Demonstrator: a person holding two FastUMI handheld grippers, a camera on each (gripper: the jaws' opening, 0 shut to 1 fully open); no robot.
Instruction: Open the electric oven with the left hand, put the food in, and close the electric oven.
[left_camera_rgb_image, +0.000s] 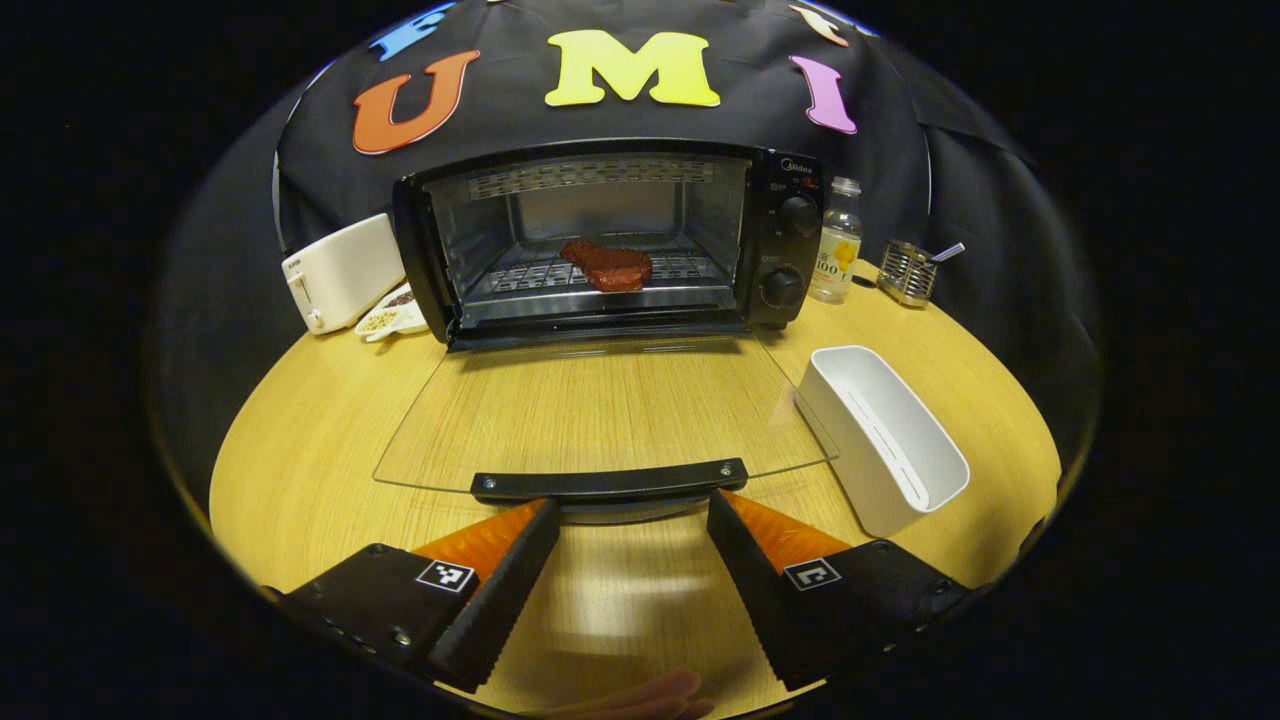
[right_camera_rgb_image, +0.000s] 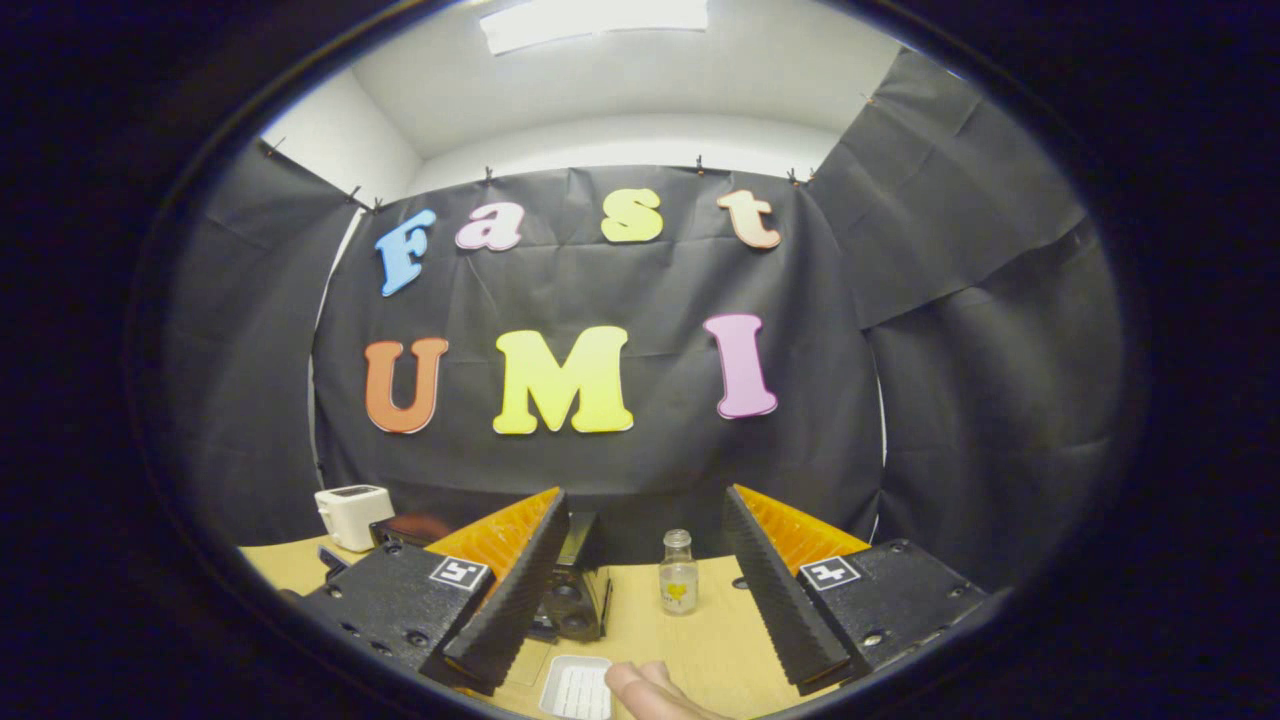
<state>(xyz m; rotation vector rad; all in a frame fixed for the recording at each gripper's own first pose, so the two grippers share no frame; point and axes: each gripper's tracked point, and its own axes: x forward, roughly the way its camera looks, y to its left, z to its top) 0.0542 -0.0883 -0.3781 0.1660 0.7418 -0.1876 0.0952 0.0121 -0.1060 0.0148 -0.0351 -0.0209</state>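
In the left gripper view the black electric oven (left_camera_rgb_image: 790, 245) stands at the back of the round wooden table (left_camera_rgb_image: 300, 440). Its glass door (left_camera_rgb_image: 600, 415) lies folded down flat. A reddish-brown piece of food (left_camera_rgb_image: 608, 266) rests on the rack inside. My left gripper (left_camera_rgb_image: 633, 510) is open just in front of the door's black handle (left_camera_rgb_image: 610, 483), one finger toward each end, not touching it. In the right gripper view my right gripper (right_camera_rgb_image: 645, 510) is open, held high and empty. Part of the oven (right_camera_rgb_image: 575, 595) sits low behind its left finger (right_camera_rgb_image: 515, 590).
An empty white tray (left_camera_rgb_image: 885, 435) lies right of the door. Beside the oven's right side stand a clear bottle (left_camera_rgb_image: 838, 240) and a small metal holder (left_camera_rgb_image: 908, 272). At its left are a white toaster (left_camera_rgb_image: 342, 272) and small seasoning dishes (left_camera_rgb_image: 392, 312). Fingertips of a hand (right_camera_rgb_image: 650, 685) show low down.
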